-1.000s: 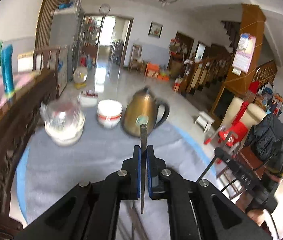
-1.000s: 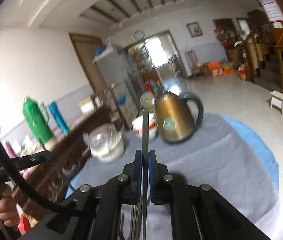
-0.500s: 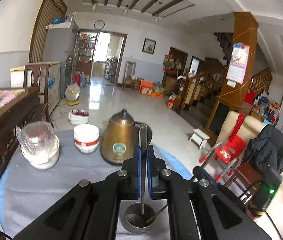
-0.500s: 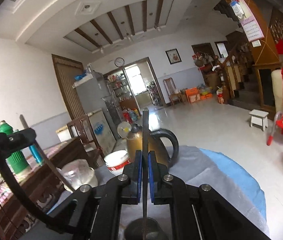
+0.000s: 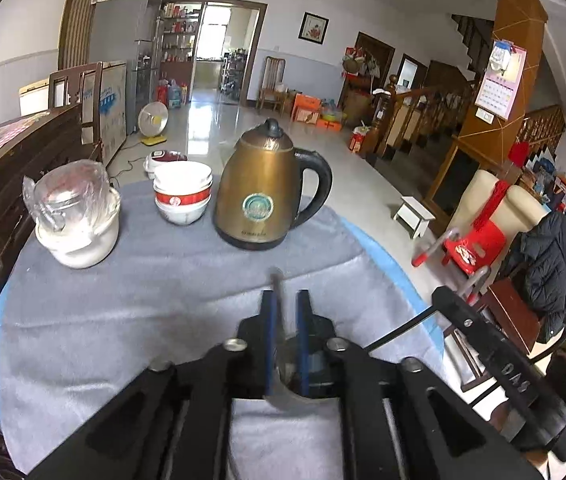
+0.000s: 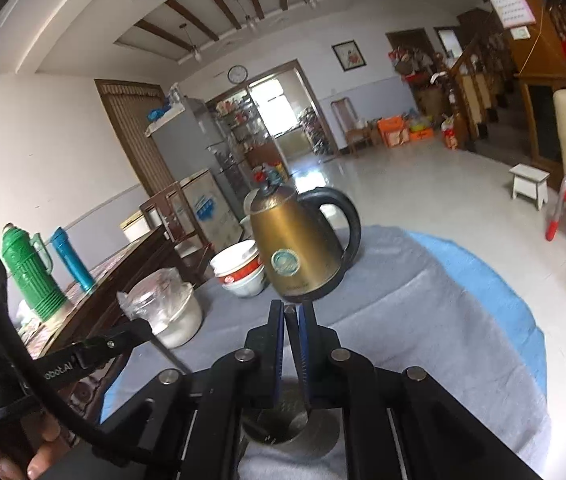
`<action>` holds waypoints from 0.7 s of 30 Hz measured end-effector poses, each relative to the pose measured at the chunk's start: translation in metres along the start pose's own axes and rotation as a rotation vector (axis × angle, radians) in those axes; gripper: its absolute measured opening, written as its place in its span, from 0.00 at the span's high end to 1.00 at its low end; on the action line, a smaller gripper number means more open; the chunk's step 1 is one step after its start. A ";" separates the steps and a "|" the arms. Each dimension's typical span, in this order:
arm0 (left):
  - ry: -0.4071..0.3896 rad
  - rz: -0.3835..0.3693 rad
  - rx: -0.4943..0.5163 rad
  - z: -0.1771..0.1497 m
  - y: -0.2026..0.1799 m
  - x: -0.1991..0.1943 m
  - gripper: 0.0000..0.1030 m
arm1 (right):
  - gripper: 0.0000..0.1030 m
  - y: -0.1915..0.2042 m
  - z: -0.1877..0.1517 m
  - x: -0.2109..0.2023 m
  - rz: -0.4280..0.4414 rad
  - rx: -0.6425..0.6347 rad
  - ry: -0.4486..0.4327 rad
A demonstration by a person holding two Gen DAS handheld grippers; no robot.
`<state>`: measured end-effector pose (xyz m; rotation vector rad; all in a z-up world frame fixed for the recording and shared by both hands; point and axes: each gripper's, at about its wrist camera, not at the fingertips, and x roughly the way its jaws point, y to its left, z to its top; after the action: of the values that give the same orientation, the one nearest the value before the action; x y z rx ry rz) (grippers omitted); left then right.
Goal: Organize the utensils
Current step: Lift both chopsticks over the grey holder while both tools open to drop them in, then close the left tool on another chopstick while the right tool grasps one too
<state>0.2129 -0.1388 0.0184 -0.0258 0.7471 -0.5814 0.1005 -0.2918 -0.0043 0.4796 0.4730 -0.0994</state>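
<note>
Utensils over a metal cup [image 6: 291,420] on the grey cloth [image 5: 123,312].
Left gripper [image 5: 286,300]: jaws opening, spread apart; a blurred metal utensil [image 5: 279,292] stands loose between them, its lower end in the cup. Right gripper [image 6: 291,312]: jaws nearly together, pinching a thin utensil handle [image 6: 290,320] above the same cup. Brass kettle [image 5: 267,196], stacked bowls [image 5: 182,196] and wrapped jar [image 5: 71,204] stand beyond.
</note>
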 end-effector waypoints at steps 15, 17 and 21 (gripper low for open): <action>0.096 0.163 -0.062 -0.091 0.097 -0.038 0.44 | 0.61 -0.006 -0.064 -0.061 0.103 -0.013 0.012; 0.155 0.151 -0.076 -0.114 0.104 -0.033 0.44 | 0.62 -0.003 -0.083 -0.058 0.101 -0.033 0.055; 0.254 0.120 -0.132 -0.156 0.119 -0.020 0.44 | 0.62 -0.005 -0.119 -0.043 0.110 -0.018 0.140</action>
<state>0.1581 -0.0004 -0.1109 -0.0297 1.0262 -0.4244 0.0124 -0.2412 -0.0797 0.4961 0.5829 0.0450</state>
